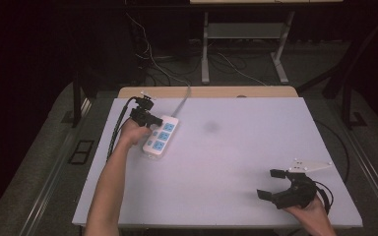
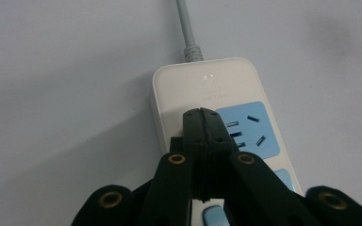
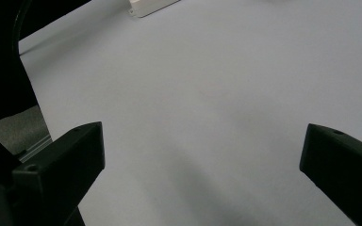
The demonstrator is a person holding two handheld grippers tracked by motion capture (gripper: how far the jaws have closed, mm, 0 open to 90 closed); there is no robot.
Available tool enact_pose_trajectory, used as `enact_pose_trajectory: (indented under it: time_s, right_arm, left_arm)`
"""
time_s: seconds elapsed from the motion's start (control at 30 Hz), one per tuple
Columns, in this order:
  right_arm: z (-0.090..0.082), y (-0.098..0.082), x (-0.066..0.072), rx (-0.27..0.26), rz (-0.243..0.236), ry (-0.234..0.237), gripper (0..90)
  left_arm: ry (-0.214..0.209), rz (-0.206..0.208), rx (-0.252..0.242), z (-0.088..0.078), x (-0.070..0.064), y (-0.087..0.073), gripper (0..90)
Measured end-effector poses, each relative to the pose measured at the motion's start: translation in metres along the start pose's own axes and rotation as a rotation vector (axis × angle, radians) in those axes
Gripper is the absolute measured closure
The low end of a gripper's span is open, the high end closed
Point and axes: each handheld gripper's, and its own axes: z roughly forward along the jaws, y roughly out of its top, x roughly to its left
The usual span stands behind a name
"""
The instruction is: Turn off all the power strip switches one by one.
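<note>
A white power strip [image 1: 160, 137] with blue sockets lies at the table's left, its grey cable [image 1: 183, 101] running off the far edge. My left gripper [image 1: 152, 121] is shut with nothing between its jaws, and its tips are over the strip's far end. In the left gripper view the closed tips [image 2: 201, 116] sit on the white casing [image 2: 202, 82] just left of a blue socket [image 2: 247, 129]; whether they touch it is unclear. My right gripper [image 1: 268, 184] is open near the front right corner, holding nothing. Its jaws [image 3: 202, 155] stand wide apart above bare table.
The pale table top [image 1: 236, 147] has a dark smudge [image 1: 210, 127] near its middle. A wooden edge [image 1: 206, 92] shows behind it. Cables and desk legs [image 1: 205, 49] stand on the floor beyond. A corner of the strip [image 3: 151, 6] shows at the top of the right gripper view.
</note>
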Motion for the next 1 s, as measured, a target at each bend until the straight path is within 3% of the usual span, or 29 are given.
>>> enact_pose_trajectory:
  time_s: [0.13, 0.23, 0.5, 0.7, 1.0]
  right_arm:
    - [-0.0006, -0.0003, 0.0003, 0.003, -0.002, 0.000, 0.5]
    - [-0.0014, -0.0005, 0.0006, 0.003, -0.004, 0.000, 0.5]
    - [-0.0023, -0.0004, 0.0005, -0.001, -0.006, 0.000, 0.5]
    - [-0.0041, -0.0004, 0.0002, -0.005, -0.005, -0.003, 0.5]
    - [-0.0073, -0.0010, -0.0011, -0.011, -0.002, -0.008, 0.5]
  left_arm:
    - [-0.018, -0.024, 0.004, -0.0011, 0.0043, -0.0015, 89.6]
    - [-0.029, -0.006, 0.023, -0.0011, 0.0027, -0.0015, 89.7]
    - [0.003, 0.002, 0.038, -0.0006, -0.0018, 0.0004, 89.7]
    - [-0.007, -0.026, 0.050, 0.0013, -0.0016, 0.0023, 89.8]
    - [0.004, -0.016, 0.044, 0.0007, -0.0032, 0.0012, 89.7]
